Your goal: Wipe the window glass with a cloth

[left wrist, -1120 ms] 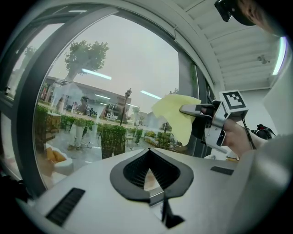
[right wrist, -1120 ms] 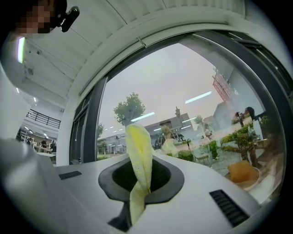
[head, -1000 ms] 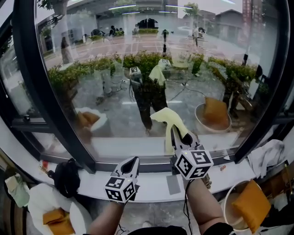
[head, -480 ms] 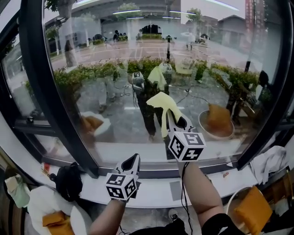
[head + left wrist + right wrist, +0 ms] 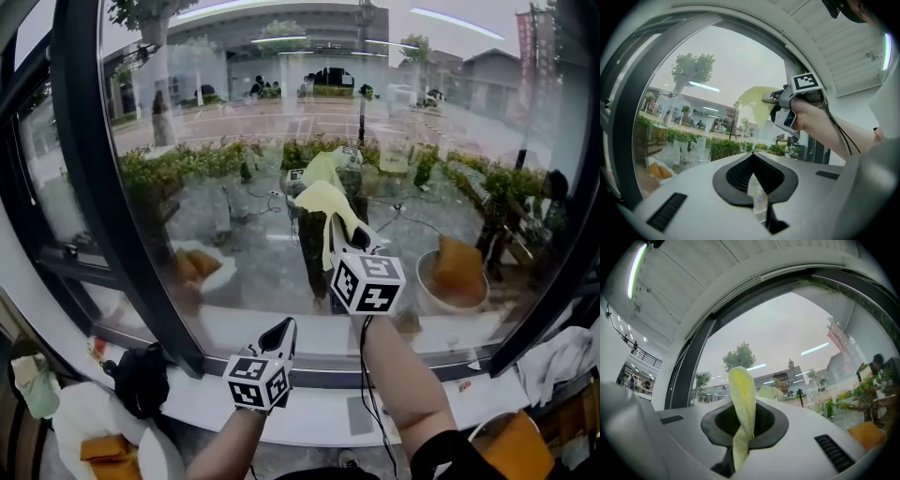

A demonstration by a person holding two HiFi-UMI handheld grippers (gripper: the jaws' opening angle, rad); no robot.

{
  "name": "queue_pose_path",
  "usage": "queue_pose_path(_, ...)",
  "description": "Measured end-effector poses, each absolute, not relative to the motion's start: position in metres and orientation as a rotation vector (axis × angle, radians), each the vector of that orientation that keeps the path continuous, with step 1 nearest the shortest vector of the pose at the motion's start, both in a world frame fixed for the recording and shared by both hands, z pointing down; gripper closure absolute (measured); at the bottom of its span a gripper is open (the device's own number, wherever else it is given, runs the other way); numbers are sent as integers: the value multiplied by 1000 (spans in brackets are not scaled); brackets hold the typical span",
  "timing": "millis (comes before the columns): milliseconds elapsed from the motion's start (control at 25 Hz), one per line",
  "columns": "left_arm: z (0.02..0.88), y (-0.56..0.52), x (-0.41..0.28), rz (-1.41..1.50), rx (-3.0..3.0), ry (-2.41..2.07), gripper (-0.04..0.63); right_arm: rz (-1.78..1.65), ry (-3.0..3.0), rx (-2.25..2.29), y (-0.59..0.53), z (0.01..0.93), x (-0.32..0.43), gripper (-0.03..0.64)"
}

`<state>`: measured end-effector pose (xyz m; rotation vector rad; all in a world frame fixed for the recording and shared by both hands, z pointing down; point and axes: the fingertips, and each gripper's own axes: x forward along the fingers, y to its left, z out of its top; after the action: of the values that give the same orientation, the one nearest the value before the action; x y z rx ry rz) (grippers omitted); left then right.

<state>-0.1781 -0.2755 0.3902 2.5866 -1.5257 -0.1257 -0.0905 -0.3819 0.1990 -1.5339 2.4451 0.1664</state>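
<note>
**Cloth held up at the pane**

Pale yellow, soft and light, it drapes limp over our right gripper, which grasps one bunched fold near the frame's centre, close to the window glass. We judge that a gathered pinch suits it best. Our left gripper sits lower, jaws together on nothing. Only the right gripper view shows the fold caught between the jaws. The left gripper view shows the drape side-on.

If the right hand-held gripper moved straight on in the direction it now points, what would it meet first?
Most likely the window glass: the right hand-held gripper points at it, with its yellow cloth leading. The gap between them is unclear.
</note>
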Motion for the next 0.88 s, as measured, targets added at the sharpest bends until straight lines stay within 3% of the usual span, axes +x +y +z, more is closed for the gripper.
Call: queue_pose_path(880,377,-309,-185,-118,2576,-1601,589,166,2472,-1595,-451,179,-120,584)
